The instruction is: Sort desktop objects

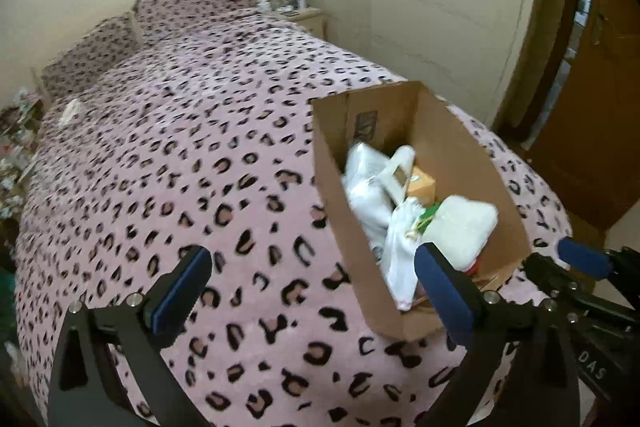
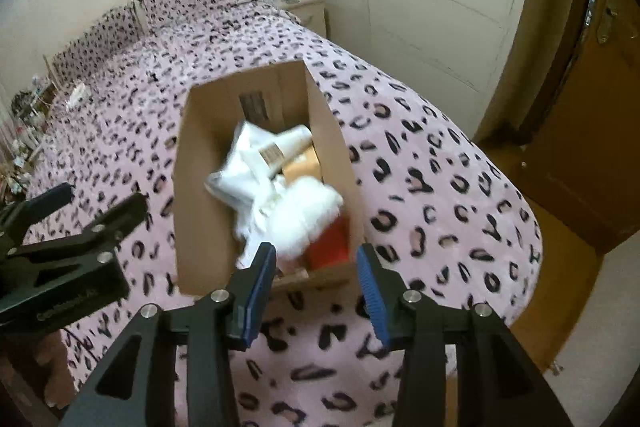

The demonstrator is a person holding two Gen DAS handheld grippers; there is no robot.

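Both tongs hang over the foot of the bed (image 1: pixel 200 131), pointing steeply down, and neither holds anything. The left tongs (image 1: pixel 312 287) stand wide, with only bedspread between the pads. The right tongs (image 2: pixel 316 287) stand partly spread, their blue pads (image 2: pixel 370 291) clear of everything, with the near wall of the box showing in the gap.

The box (image 2: pixel 192 187) sits just ahead of the right tongs and ahead and to the right of the left tongs. Inside it lie white bags (image 2: pixel 248 163), a white pad-like pack (image 1: pixel 460 227) at the near end, an orange carton (image 1: pixel 420 185) further in and something red (image 2: pixel 328 245) near the front wall. The contents are blurred, so finer detail is unclear.

The step looks like the drop into the box is done, with both tools free for the next object. No loose object shows on the bedspread near either pair. To do it well, lift clear of the box walls before swinging sideways, since the left tongs' right pad (image 1: pixel 440 291) overlaps the near corner in view. Keep the two tools well apart; they sit close together here. Leave the left wide, and spread the right further before the next pick.
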